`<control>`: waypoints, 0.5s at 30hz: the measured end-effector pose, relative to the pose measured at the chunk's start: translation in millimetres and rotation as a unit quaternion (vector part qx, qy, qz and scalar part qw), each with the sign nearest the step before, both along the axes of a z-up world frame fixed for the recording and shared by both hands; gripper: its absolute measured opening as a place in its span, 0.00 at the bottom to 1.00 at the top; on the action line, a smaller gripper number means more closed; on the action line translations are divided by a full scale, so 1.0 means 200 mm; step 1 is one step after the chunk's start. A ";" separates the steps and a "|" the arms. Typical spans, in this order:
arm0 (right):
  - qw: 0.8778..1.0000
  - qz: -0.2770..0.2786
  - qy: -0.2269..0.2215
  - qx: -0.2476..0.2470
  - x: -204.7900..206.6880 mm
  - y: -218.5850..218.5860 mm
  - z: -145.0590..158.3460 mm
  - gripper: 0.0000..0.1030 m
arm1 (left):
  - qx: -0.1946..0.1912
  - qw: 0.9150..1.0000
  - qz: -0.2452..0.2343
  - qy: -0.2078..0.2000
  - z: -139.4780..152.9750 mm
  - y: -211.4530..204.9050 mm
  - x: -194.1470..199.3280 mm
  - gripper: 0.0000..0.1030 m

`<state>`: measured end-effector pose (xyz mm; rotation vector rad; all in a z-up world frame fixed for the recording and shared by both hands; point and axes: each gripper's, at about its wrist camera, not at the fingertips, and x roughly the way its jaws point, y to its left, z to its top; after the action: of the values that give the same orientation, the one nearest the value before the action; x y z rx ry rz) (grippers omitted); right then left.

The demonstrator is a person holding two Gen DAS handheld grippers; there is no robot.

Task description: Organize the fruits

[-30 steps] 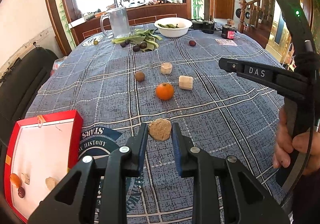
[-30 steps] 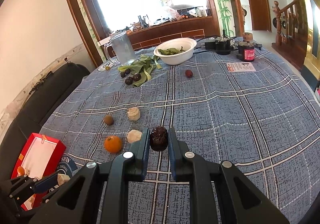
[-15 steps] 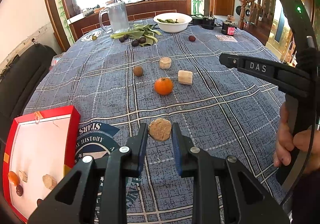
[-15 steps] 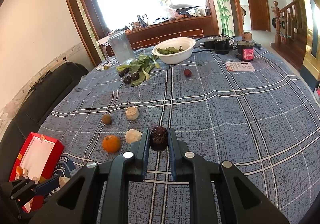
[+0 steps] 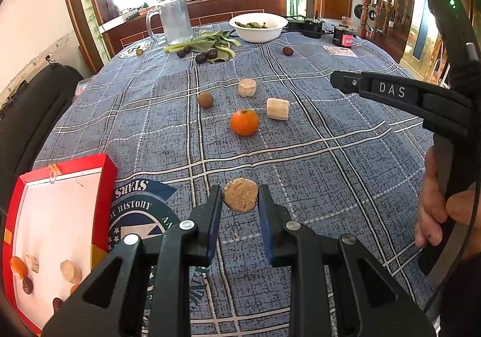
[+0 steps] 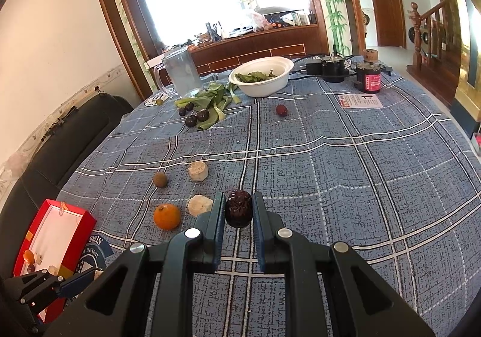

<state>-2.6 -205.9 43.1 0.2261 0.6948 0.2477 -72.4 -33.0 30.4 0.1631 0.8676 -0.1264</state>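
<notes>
Above the near part of the desk (image 5: 345, 162), my left gripper (image 5: 240, 201) holds a round tan slice (image 5: 240, 195) pinched between its jaws, lifted clear of the blue checked cloth. My right gripper (image 6: 239, 211) has its jaws closed on a dark wrinkled date (image 6: 238, 208), also held up off the cloth.

At the desk's near left corner sits the red box (image 5: 106, 183) with its white lining; inside, toward its near end, lie a small orange fruit (image 5: 17, 267), a pale chunk (image 5: 32, 263), another tan slice (image 5: 71, 271) and a dark red fruit (image 5: 27, 285).

Toward the middle of the desk an orange (image 5: 244, 122) rests just beside a pale cube (image 5: 277, 108), with a second pale piece (image 5: 247, 87) and a small brown round fruit (image 5: 205, 100) a little farther back, each apart from the others.

Near the far edge stand a white bowl (image 5: 258, 33) holding greens and a clear jug (image 5: 174, 20); leafy greens (image 5: 210, 42) lie between them with several dark plums (image 5: 207, 56) on and beside the leaves. A lone red fruit (image 5: 287, 51) lies on the cloth near the bowl
</notes>
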 end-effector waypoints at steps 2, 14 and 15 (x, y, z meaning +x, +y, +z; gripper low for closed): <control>1.000 0.000 -0.002 0.000 0.00 0.00 0.00 0.16 | 0.000 1.000 -0.001 -0.001 0.01 0.00 0.01 0.25; 1.000 0.002 -0.003 0.001 -0.01 0.00 0.01 0.16 | 0.002 1.000 -0.003 -0.002 0.00 -0.02 0.01 0.25; 1.000 0.001 -0.004 -0.001 -0.01 0.00 0.01 0.16 | 0.000 1.000 -0.002 0.000 0.00 -0.02 0.01 0.25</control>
<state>-4.1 -205.3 44.6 0.2226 0.6868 0.2499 -70.8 -37.3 30.0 0.1657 0.8669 -0.1300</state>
